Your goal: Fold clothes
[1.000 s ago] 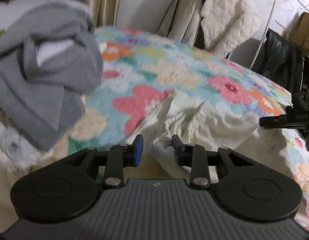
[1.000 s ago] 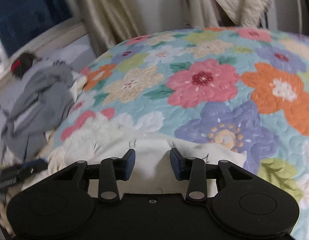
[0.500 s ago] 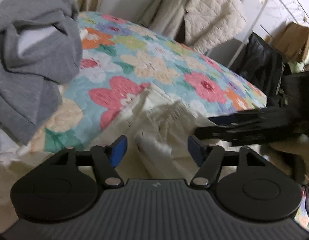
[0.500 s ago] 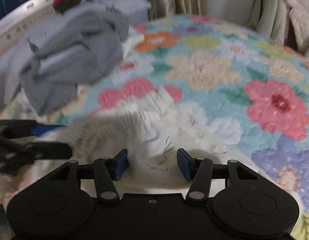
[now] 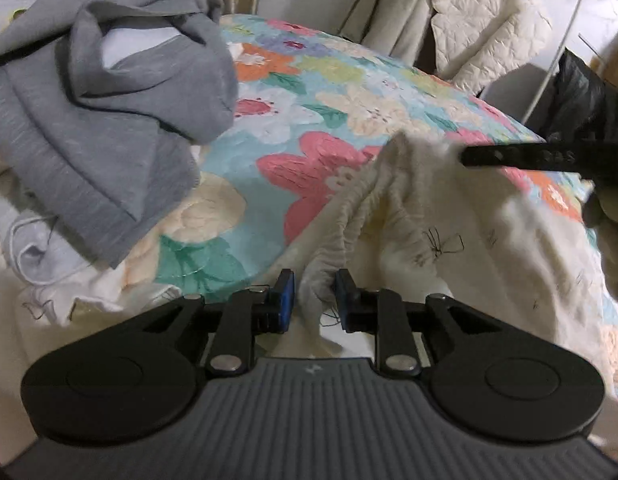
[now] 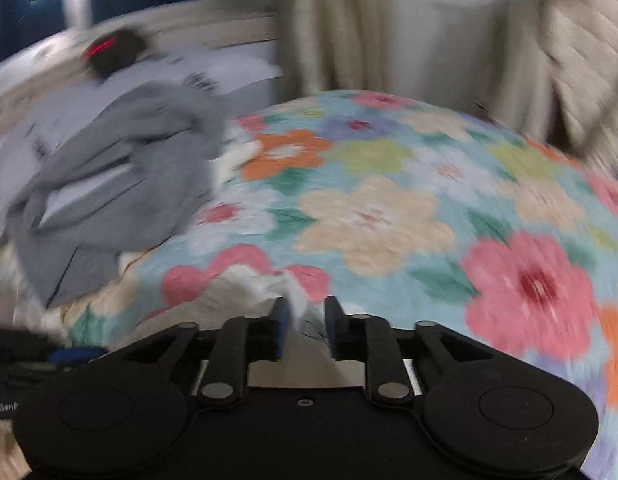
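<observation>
Both our grippers, left [image 5: 312,295] and right [image 6: 305,328], are pinching the cream garment [image 5: 449,236], each on an edge. It hangs lifted over the flowery quilt [image 5: 309,92] (not folded at all yet). We think folding has only started; the grey clothes [image 5: 109,92] beside it wait in a heap.

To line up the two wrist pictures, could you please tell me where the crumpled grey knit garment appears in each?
Left wrist: crumpled grey knit garment, upper left, above the left gripper.
Right wrist: same garment, middle left, blurred.
Shared landmark: flowered quilt, right of the garment in both.
</observation>
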`<state>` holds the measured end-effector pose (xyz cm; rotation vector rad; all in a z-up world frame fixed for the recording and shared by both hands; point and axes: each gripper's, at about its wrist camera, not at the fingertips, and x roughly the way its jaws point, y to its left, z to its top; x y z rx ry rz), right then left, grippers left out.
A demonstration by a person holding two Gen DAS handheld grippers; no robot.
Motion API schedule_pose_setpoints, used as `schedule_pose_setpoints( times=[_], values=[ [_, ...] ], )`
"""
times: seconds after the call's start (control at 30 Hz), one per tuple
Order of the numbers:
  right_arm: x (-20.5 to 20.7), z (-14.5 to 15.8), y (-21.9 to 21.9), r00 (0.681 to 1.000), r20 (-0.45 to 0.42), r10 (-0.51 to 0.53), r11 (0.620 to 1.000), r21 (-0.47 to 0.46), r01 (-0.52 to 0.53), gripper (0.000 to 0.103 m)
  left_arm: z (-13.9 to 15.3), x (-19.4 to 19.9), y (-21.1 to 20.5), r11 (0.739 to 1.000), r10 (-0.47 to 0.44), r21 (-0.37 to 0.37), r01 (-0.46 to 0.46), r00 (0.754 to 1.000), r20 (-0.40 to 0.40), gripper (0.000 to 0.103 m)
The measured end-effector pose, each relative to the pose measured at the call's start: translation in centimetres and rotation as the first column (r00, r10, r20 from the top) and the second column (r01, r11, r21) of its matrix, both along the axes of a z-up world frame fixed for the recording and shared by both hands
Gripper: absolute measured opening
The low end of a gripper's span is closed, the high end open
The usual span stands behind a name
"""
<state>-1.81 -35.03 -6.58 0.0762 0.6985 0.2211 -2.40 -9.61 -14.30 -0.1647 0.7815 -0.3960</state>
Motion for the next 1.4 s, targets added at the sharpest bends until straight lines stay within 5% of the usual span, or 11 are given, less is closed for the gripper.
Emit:
schedule_pose_setpoints(
  times=[0.13,0.3,0.37,0.5,0.6,0.77,0.93,1.03,1.2,1.27,1.4],
  values=[
    [-4.6,0.5,-3.9,0.989,-0.008,-0.146,0.979,0.140,0.145,0.045,1.5,-0.5,0.4,0.997,-0.011,-0.071,0.017,0.996,0.086,0.022],
    [-11.1,-0.6,-3.4,0.991,-0.122,-0.060,0.992,0.107,0.073,0.046,3.6,-1.8,-0.6,0.970,-0.136,-0.173,0.171,0.971,0.197,0.028],
    [-13.1,-1.8,-2.4,0.984,-0.177,-0.002,0.994,0.104,0.021,0.046,3.6,-2.4,-2.1,0.949,-0.229,-0.168,0.266,0.951,0.209,0.041],
    [-16.2,-4.8,-0.1,0.969,-0.241,0.053,0.995,0.090,-0.032,0.047,1.6,-4.4,-7.1,0.912,-0.396,0.203,0.357,0.893,0.211,0.044],
    [-17.5,-5.3,0.3,0.974,-0.219,0.058,0.996,0.075,-0.043,0.048,-0.4,-4.8,-8.9,0.848,-0.377,0.462,0.260,0.908,0.180,0.047],
    [-17.2,-5.3,-0.7,0.966,-0.247,0.073,0.993,0.104,-0.048,0.048,0.3,-3.5,-7.4,0.866,-0.261,0.478,0.148,0.949,0.179,0.047],
    [-18.1,-5.0,-1.2,0.963,-0.257,0.079,0.990,0.135,-0.045,0.049,0.5,-4.3,-7.6,0.804,-0.233,0.592,0.053,0.944,0.232,0.067],
    [-18.8,-4.0,-2.5,0.962,-0.262,0.079,0.984,0.174,-0.033,0.050,2.1,-4.9,-7.5,0.816,-0.263,0.574,0.069,0.929,0.262,0.066],
    [-19.7,-2.0,-9.4,0.974,-0.202,-0.098,0.930,0.330,0.162,0.053,6.6,-7.4,-7.9,0.875,-0.427,0.373,0.308,0.854,0.297,0.067],
    [-19.7,-1.9,-12.0,0.967,-0.187,-0.176,0.901,0.365,0.234,0.056,7.7,-8.8,-8.8,0.826,-0.557,0.273,0.493,0.788,0.263,0.072],
    [-18.3,-3.3,-15.1,0.956,-0.196,-0.219,0.846,0.451,0.286,0.058,7.4,-12.1,-11.7,0.660,-0.751,0.198,0.724,0.631,0.194,0.075]
  ],
)
